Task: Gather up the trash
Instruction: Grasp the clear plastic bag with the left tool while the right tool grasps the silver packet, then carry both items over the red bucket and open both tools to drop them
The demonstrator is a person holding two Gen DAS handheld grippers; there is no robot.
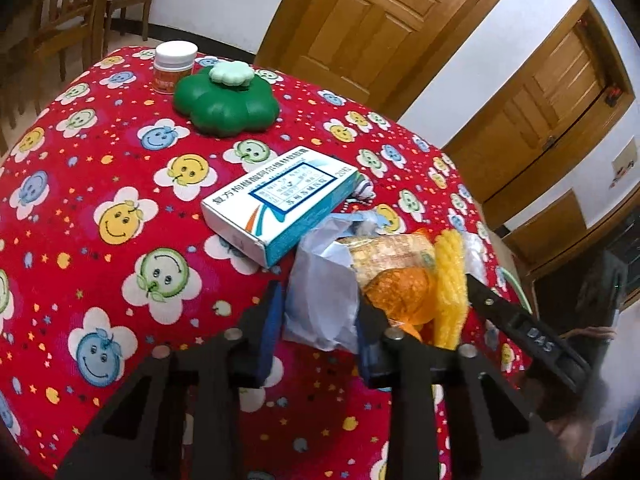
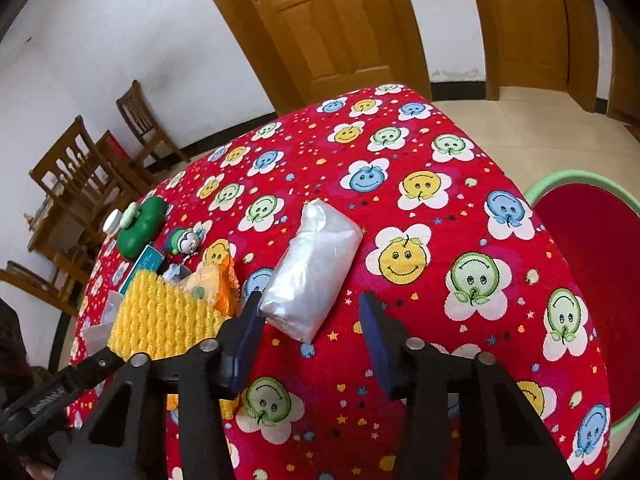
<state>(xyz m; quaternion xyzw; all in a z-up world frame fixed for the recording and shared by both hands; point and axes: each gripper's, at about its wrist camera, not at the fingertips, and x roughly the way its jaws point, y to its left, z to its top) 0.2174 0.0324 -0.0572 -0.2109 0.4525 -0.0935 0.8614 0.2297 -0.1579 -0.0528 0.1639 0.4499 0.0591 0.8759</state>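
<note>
A heap of trash lies on the red smiley-flower tablecloth (image 1: 80, 208): a white plastic bag (image 1: 324, 300), an orange snack wrapper (image 1: 400, 280) and a yellow foam net (image 1: 450, 280). My left gripper (image 1: 318, 320) is open, its fingers on either side of the white bag. In the right wrist view the foam net (image 2: 168, 320) and wrapper (image 2: 216, 284) lie left of my right gripper (image 2: 310, 328), which is open just short of a clear folded plastic packet (image 2: 316, 276). The left gripper's finger (image 2: 60, 388) shows at lower left.
A blue-white medicine box (image 1: 276, 200), a green flower-shaped container (image 1: 226, 104) and a white-capped jar (image 1: 175, 66) stand further back. A small toy (image 2: 184, 240) lies near the box. A green-rimmed red basin (image 2: 592, 280) sits beside the table on the right. Wooden chairs (image 2: 80, 184) and doors stand behind.
</note>
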